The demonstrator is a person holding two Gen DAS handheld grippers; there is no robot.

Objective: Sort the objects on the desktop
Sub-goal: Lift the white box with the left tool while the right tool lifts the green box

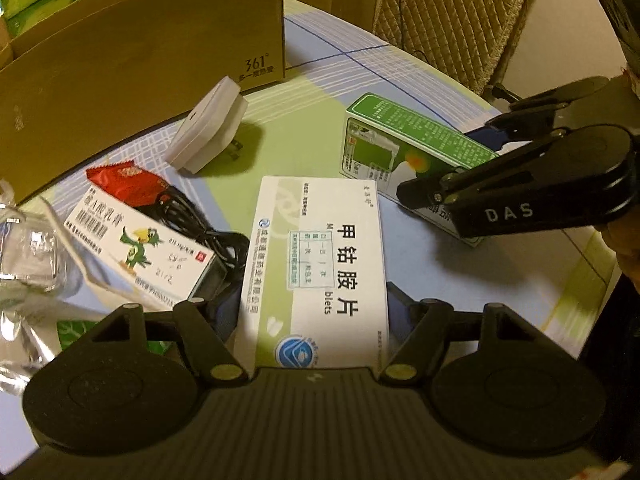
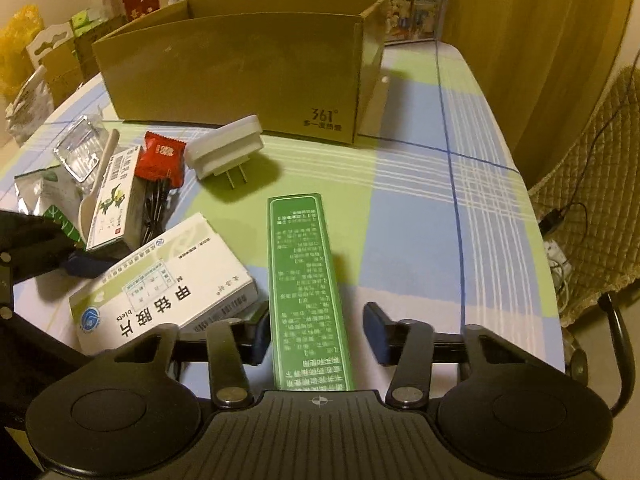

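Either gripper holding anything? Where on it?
Left gripper: white medicine box, jaws on its long sides. Right gripper: nothing gripped; green box sits between open jaws.

Left gripper [image 1: 316,312] has the white medicine box [image 1: 320,256] between its pads, right gripper [image 1: 460,168] is over on the green box [image 1: 404,148], white plug adapter [image 1: 210,126] behind.

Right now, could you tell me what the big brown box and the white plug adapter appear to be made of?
Big brown box: corrugated cardboard, it seems, matte brown with raw cut edges and printed lettering.
White plug adapter: probably moulded plastic, smooth and slightly glossy, with two metal-looking prongs.
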